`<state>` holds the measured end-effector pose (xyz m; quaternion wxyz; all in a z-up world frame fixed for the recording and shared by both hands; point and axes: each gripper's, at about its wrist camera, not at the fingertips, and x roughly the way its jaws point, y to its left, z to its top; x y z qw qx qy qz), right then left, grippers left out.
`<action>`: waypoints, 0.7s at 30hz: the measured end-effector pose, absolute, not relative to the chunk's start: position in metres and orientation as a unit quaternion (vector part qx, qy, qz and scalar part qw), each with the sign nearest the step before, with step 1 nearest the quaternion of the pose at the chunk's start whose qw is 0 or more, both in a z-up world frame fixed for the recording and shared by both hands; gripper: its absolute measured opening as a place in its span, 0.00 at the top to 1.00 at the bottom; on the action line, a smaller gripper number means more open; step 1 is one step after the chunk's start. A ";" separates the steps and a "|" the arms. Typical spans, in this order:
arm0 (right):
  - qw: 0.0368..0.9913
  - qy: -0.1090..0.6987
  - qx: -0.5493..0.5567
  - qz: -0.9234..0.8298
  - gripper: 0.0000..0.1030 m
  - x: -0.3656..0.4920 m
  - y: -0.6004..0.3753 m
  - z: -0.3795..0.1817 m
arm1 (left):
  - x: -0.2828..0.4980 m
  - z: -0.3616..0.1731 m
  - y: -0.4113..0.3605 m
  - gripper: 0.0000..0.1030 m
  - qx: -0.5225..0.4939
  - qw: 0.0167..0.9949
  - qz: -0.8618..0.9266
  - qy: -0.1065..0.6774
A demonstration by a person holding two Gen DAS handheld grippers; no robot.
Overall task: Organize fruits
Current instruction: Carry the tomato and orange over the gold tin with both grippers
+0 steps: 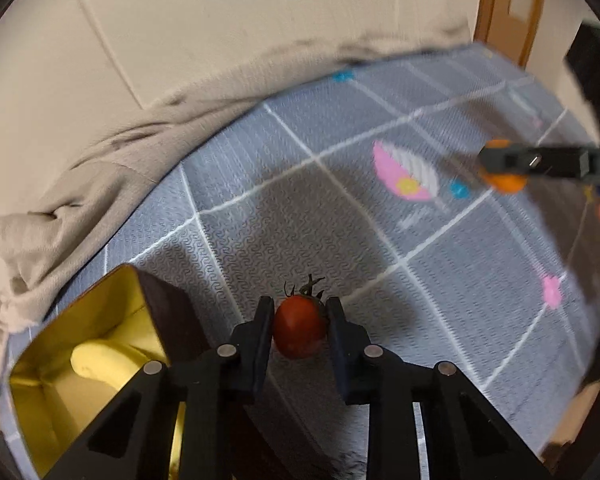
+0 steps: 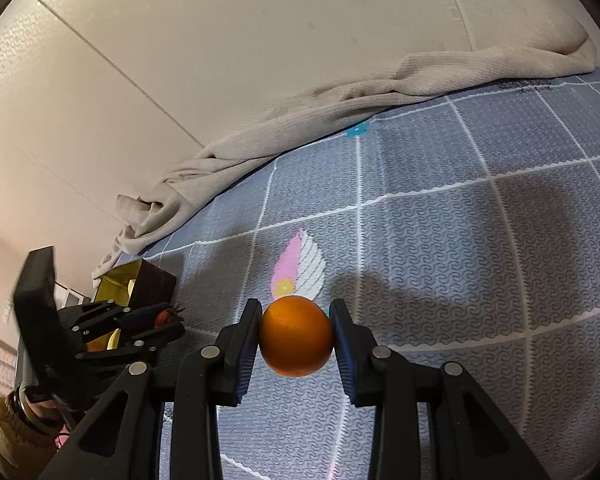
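My left gripper (image 1: 300,312) is shut on a small red tomato (image 1: 299,330) with a green stalk, held above the grey mat. To its lower left stands a dark box with a gold inside (image 1: 80,332), and a yellow fruit (image 1: 100,360) lies in it. In the right wrist view my right gripper (image 2: 296,312) is shut on an orange (image 2: 296,336) above the mat. That orange (image 1: 505,183) and the right gripper (image 1: 500,160) also show at the far right of the left wrist view. The left gripper (image 2: 168,318) with the tomato (image 2: 163,317) hangs beside the box (image 2: 152,284).
A grey patterned mat (image 1: 320,220) with white grid lines and a pink and white print covers the surface. A crumpled beige cloth (image 1: 112,168) lies along the mat's far edge against a cream wall. A wooden door frame (image 1: 500,4) stands at the back right. A sleeve (image 2: 8,436) shows at lower left.
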<state>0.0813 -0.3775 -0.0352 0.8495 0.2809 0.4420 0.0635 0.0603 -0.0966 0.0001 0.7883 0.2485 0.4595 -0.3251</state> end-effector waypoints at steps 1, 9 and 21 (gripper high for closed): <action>0.850 0.442 0.281 0.065 0.66 0.082 -0.376 -0.035 | 0.058 0.006 -0.091 0.74 0.235 0.794 -0.327 0.455; 0.853 0.433 0.280 0.082 0.66 0.082 -0.355 -0.028 | 0.031 0.071 -0.026 0.74 0.087 0.863 -0.322 0.380; 0.860 0.411 0.264 0.148 0.66 0.088 -0.290 -0.016 | 0.026 0.065 0.071 0.74 -0.003 0.906 -0.231 0.356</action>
